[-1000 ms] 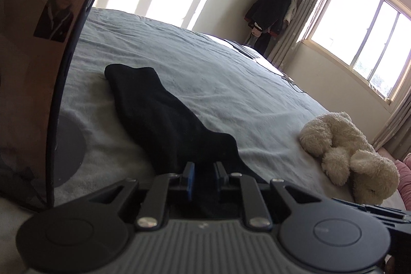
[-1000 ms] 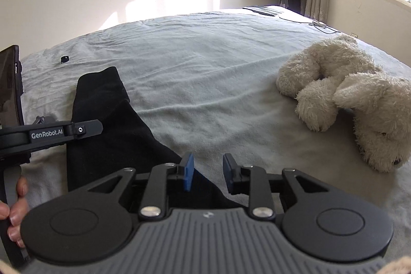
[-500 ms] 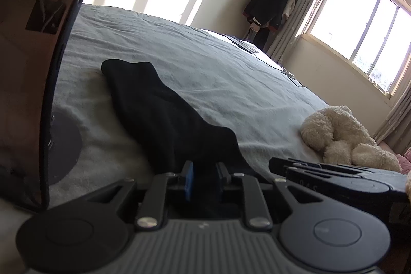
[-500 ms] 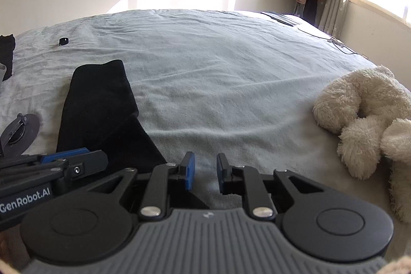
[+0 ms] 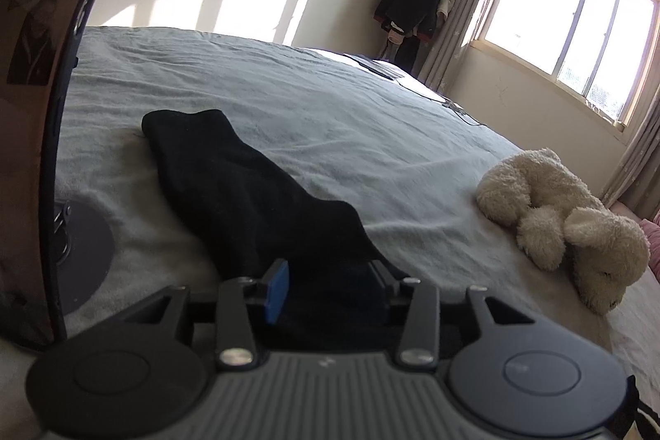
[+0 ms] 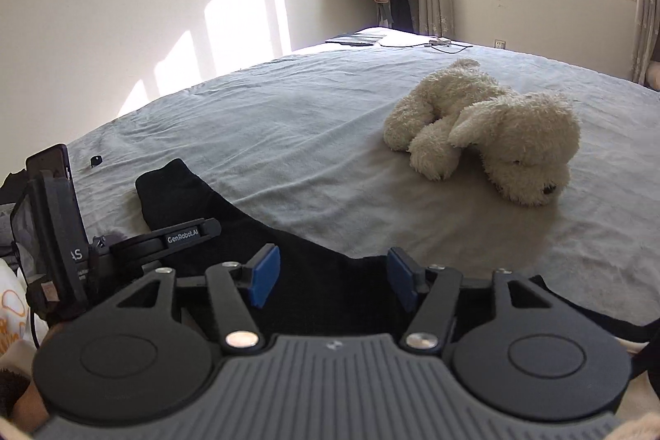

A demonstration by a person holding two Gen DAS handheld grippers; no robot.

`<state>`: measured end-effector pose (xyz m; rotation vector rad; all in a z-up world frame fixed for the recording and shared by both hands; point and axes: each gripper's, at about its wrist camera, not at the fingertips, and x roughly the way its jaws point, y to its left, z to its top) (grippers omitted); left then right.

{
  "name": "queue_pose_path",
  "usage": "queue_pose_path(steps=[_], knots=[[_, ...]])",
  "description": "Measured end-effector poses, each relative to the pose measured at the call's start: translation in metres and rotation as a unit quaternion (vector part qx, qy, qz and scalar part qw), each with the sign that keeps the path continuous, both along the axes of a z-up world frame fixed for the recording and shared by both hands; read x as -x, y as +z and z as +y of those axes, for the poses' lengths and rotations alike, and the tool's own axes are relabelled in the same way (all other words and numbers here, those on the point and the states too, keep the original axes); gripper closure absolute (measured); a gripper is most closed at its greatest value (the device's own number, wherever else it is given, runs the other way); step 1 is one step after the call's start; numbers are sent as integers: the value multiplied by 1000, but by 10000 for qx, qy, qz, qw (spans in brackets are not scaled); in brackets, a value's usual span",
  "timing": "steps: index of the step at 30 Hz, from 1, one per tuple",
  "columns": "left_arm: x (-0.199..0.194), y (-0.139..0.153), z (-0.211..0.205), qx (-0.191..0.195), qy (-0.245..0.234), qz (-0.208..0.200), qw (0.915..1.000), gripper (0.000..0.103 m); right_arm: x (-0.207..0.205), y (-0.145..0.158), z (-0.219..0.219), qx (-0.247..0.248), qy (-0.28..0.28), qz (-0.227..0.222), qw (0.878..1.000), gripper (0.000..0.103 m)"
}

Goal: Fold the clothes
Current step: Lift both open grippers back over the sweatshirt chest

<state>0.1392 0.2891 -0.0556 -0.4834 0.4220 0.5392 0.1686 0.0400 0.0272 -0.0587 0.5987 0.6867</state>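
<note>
Right wrist: left tongs (image 6: 194,231) (labelled "GenRobot.AI").

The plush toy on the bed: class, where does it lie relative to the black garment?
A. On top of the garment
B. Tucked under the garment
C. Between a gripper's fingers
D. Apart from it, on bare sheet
D: the plush toy rests on the grey sheet, with open sheet between it and the black garment.
</note>
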Motion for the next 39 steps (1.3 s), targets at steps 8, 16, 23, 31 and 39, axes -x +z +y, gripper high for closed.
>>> queue_pose_path(steps=[8, 16, 23, 31, 39], knots=[[9, 33, -11, 252, -692, -116, 9972, 43, 79, 18, -120, -291, -1232, 310, 9915, 31], [19, 30, -86, -468, -2029, 414, 9772, 40, 129, 9, -190, -483, -2114, 506, 9749, 28], [44, 3, -125, -1648, -2538, 1039, 9474, 40, 169, 15, -224, -1193, -2307, 394, 9649, 22], [111, 39, -140, -2054, -2791, 1348, 9283, 39, 188, 9, -265, -1645, -2943, 563, 9397, 19], [187, 27, -160, -1640, -3361, 1396, 9169, 36, 200, -7, -279, -1365, -3204, 1132, 9305, 15]])
